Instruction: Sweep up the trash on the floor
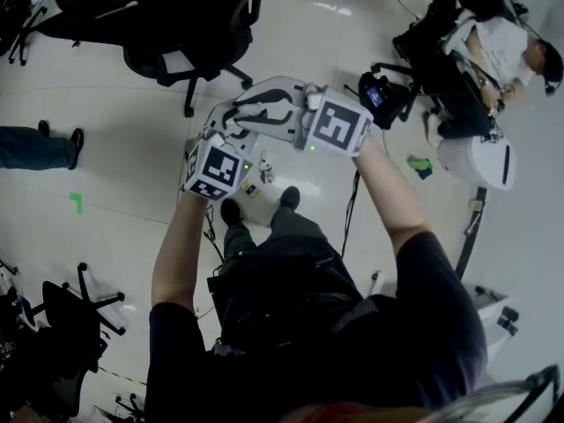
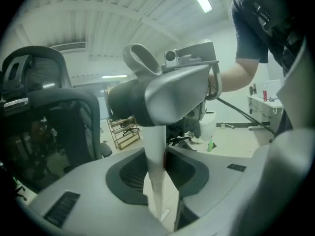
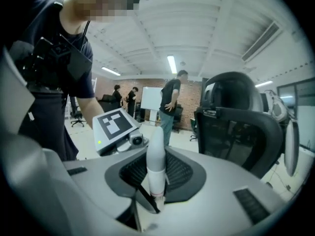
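In the head view, the person is standing with the left gripper [image 1: 231, 123] and the right gripper [image 1: 270, 104] raised close together, well above the left shoe [image 1: 231, 211]. The trash, a pale scrap [image 1: 265, 171] and a smaller yellowish bit [image 1: 250, 189], is lying on the floor [image 1: 132, 148] just beyond that shoe. A black cable [image 1: 351, 210] is hanging from the right gripper to the right of the shoe, and I am judging that it could be catching a sweeping tool or a foot. No brush end is showing here, so a blind stroke is risking a flick of the light scraps away from the shoe toward the office chair [image 1: 189, 51] well beyond it. In the left gripper view, the jaws are standing narrow and pinching a thin white handle [image 2: 155, 176]; so slim a shaft is likely to be twisting between the pads under sweeping load. In the right gripper view, the jaws are clamping a round-tipped white handle [image 3: 156, 163] close to its tip, where it could be slipping out. Whether the two are one handle I cannot tell, and the grippers, facing each other this closely, are risking a knock.
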Demonstrator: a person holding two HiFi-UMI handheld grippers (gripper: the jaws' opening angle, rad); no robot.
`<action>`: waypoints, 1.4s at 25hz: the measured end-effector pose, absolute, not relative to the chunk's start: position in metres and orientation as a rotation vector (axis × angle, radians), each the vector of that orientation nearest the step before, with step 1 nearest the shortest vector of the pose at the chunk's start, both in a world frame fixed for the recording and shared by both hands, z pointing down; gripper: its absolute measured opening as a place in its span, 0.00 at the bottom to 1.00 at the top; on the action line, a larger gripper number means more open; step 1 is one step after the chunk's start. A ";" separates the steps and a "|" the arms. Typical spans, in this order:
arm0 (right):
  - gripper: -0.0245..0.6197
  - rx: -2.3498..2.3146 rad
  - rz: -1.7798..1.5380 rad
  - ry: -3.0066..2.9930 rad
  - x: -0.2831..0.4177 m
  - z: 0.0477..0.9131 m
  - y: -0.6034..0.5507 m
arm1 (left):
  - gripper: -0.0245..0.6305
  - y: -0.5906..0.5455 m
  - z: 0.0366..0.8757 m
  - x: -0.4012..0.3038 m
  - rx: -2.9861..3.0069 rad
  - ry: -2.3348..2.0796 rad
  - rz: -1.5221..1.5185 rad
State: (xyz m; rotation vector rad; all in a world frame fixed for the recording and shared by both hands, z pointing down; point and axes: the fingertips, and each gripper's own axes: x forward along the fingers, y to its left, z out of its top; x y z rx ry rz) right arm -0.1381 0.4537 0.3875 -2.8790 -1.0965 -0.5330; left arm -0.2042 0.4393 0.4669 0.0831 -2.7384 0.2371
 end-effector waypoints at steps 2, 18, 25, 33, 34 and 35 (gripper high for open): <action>0.20 -2.904 -0.647 -1.000 -0.126 0.403 0.464 | 0.19 0.453 0.480 -0.196 0.032 -2.736 0.214; 0.20 -2.772 -0.733 -0.838 -0.116 0.518 0.476 | 0.19 0.472 0.593 -0.186 -0.139 -2.653 0.020; 0.20 -2.711 -0.865 -0.713 -0.111 0.546 0.438 | 0.20 0.432 0.621 -0.183 -0.012 -2.594 -0.138; 0.20 -2.670 -0.866 -0.752 -0.107 0.552 0.415 | 0.26 0.409 0.627 -0.178 -0.007 -2.578 -0.455; 0.20 -2.670 -0.874 -0.741 -0.105 0.553 0.410 | 0.26 0.405 0.629 -0.177 -0.007 -2.575 -0.468; 0.20 -2.668 -0.876 -0.737 -0.104 0.554 0.405 | 0.26 0.401 0.630 -0.175 -0.005 -2.571 -0.478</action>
